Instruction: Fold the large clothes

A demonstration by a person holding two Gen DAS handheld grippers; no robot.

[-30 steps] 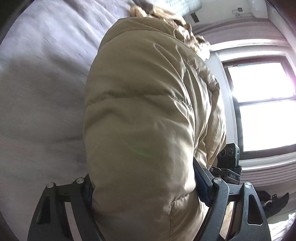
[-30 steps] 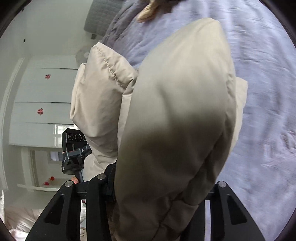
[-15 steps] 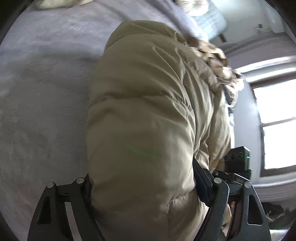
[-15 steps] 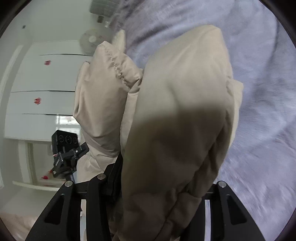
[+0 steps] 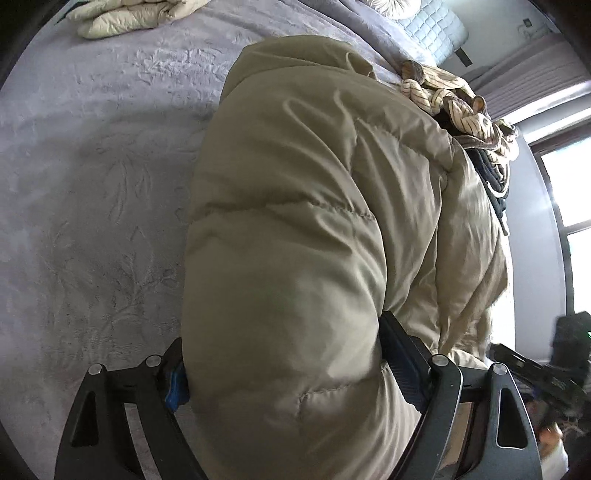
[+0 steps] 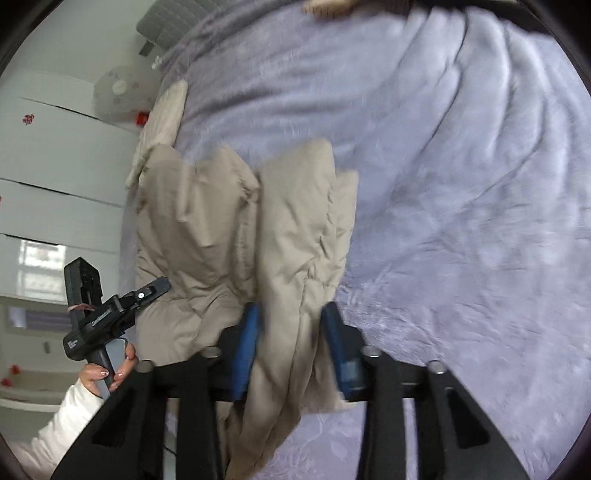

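Left gripper [image 5: 284, 373]: your fingers are clamped on a thick, puffy fold of the beige down jacket [image 5: 314, 229]; the fabric bulges out between the blue pads and fills most of this view.
Right gripper [image 6: 291, 339]: your fingers are pinched on a thinner bunch of the same jacket [image 6: 236, 236], which passes between the blue pads [image 6: 248, 339] and hangs below them.
Jacket position: it lies crumpled on the lilac bedspread [image 5: 92, 177], held at two spots, with its far part resting on the bed.
Your left hand [image 6: 110, 373]: seen from the right wrist camera, it grips the handle of the left tool, just beside the jacket's edge; a white sleeve [image 6: 62, 417] covers the wrist.
Other clothes: a striped garment [image 5: 454, 107] sits beyond the jacket, touching its far edge; a pale folded padded item [image 5: 125, 16] lies well apart at the top of the bed.
Background: white cabinet doors [image 6: 48, 147] stand beside the bed; a bright window [image 5: 569, 195] is at the right.
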